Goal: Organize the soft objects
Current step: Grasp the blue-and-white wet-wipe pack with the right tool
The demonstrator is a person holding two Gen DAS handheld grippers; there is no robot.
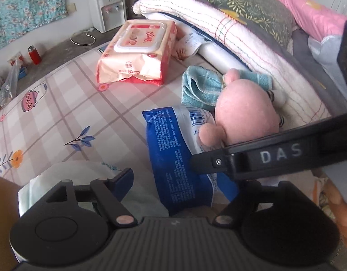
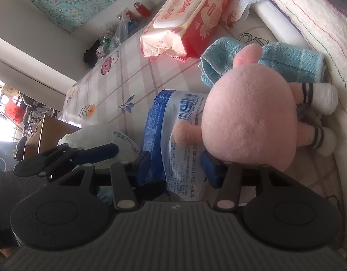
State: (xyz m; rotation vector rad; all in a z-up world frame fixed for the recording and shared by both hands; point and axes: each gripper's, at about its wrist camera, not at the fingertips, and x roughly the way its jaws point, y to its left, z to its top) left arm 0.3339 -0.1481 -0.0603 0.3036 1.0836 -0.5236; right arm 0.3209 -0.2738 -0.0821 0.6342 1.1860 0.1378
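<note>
Bed scene, checked floral bedsheet (image 1: 67, 103). The right gripper (image 2: 180, 166) is clamped on the blue and white plastic packet with a barcode (image 2: 171, 135); its blue pads (image 2: 210, 169) pinch the packet's near end from both sides. In the left wrist view the same gripper's black arm marked "DAS" (image 1: 279, 155) crosses over the packet.

The round pink plush toy with striped white-socked feet (image 2: 248, 115) lies half on the packet's right edge, feet toward the folded white quilt with coloured stitching (image 1: 248, 43) along the bed's right side. The plush touches the right gripper's right pad; whether it is also caught in the grip can't be told from this angle.

The folded teal checked towel (image 1: 202, 85) sits just behind the plush, touching it and lying against the quilt. The pink and red wet-wipes pack with a flip lid (image 1: 137, 52) lies farther back on the sheet, apart from the towel. A white cylinder (image 1: 218, 56) is tucked under the quilt edge.

The left gripper (image 1: 171, 194) is wide apart, holding nothing, hovering over the near end of the blue packet and a pale crinkled plastic bag (image 1: 87, 174) at the bed's near edge. One blue fingertip (image 1: 121, 180) shows; the other is hidden behind the right gripper.

Background: white water dispenser (image 1: 109, 11), red flask (image 1: 34, 55) on the floor.
</note>
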